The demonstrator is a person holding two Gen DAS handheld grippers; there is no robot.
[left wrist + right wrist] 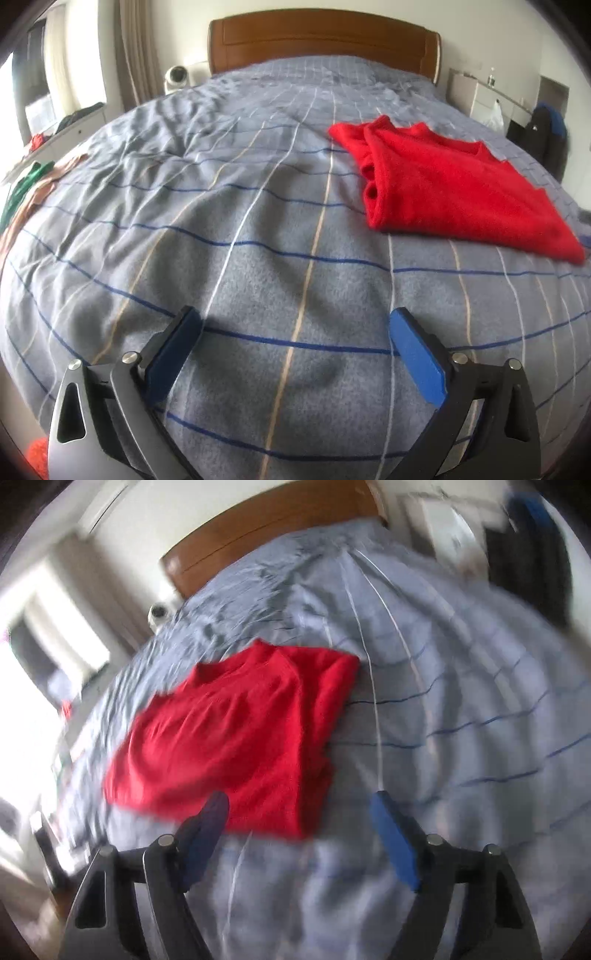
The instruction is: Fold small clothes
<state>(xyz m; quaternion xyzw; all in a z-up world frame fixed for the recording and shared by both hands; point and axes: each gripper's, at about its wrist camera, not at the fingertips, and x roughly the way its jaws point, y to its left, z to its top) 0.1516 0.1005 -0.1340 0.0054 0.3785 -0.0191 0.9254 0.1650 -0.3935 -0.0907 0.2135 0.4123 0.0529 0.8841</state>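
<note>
We are holding the left gripper (293,325) spread wide and empty over the blanket (229,229) at lower centre. The right gripper (301,805) is also gaping, gripping nothing, near the shirt (236,734). The shirt is lying folded mid-frame, perhaps loosely, since that view is smearing. A hurried pinch risks catching only the top layer and undoing the fold.

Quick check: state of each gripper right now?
Left gripper: open, holding nothing, over the blanket.
Right gripper: open, empty, near the folded red garment.
</note>
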